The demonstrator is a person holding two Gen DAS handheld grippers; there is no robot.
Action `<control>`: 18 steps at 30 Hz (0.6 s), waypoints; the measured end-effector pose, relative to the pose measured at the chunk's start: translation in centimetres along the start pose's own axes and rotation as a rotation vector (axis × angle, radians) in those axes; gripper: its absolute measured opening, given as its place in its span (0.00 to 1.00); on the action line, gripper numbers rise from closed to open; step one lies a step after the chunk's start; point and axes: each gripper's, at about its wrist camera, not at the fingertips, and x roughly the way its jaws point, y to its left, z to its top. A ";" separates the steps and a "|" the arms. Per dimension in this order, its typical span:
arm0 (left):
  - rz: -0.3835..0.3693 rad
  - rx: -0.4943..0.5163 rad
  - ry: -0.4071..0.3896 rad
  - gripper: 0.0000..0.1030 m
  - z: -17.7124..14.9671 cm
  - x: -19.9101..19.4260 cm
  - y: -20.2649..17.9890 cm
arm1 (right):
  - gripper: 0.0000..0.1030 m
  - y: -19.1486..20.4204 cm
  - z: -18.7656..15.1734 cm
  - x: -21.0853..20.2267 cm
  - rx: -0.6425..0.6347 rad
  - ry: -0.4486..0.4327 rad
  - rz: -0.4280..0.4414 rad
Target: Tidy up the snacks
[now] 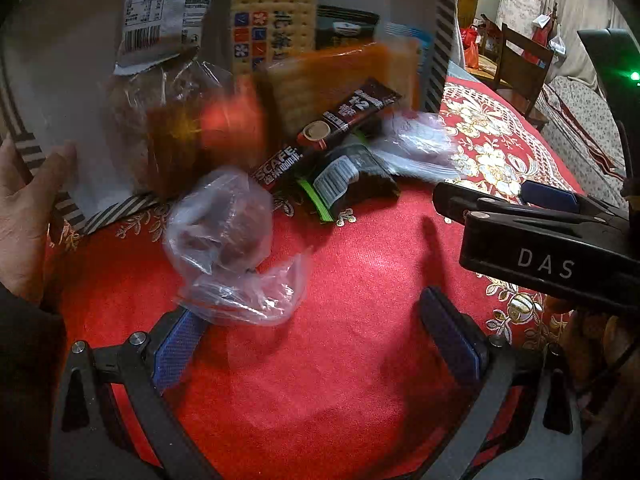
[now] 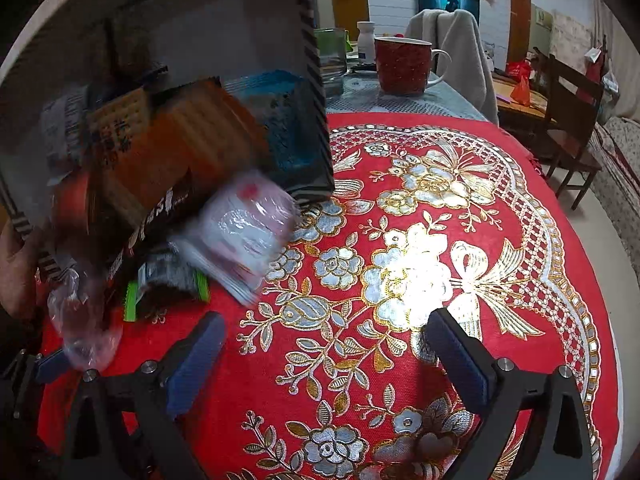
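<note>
- Crinkly clear plastic snack bag near the striped box: light, slippery; pinch its loose tail.
- Left gripper and right gripper both gape empty.

Spilled snacks block the box; tablecloth rightward lies open.

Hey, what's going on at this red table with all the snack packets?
A striped box, tipped on its side, is spilling snacks onto the red tablecloth; the blur suggests they are still tumbling out. A bare hand rests on the box's edge. A coffee stick pack, cracker packs and a clear bag with something dark in it lie at the opening. Both the left gripper and the right gripper are open and empty, hovering over the cloth.
</note>
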 end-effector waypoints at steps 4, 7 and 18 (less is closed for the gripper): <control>0.000 0.000 0.000 1.00 0.0 0.0 0.0 | 0.98 0.0 0.1 0.1 0.001 0.000 0.003; 0.000 0.000 0.000 1.00 0.0 0.0 0.0 | 0.99 -0.1 0.1 0.1 0.002 -0.001 0.005; 0.000 0.000 0.000 1.00 0.0 0.0 0.0 | 0.99 -0.2 0.1 0.1 0.008 -0.003 0.014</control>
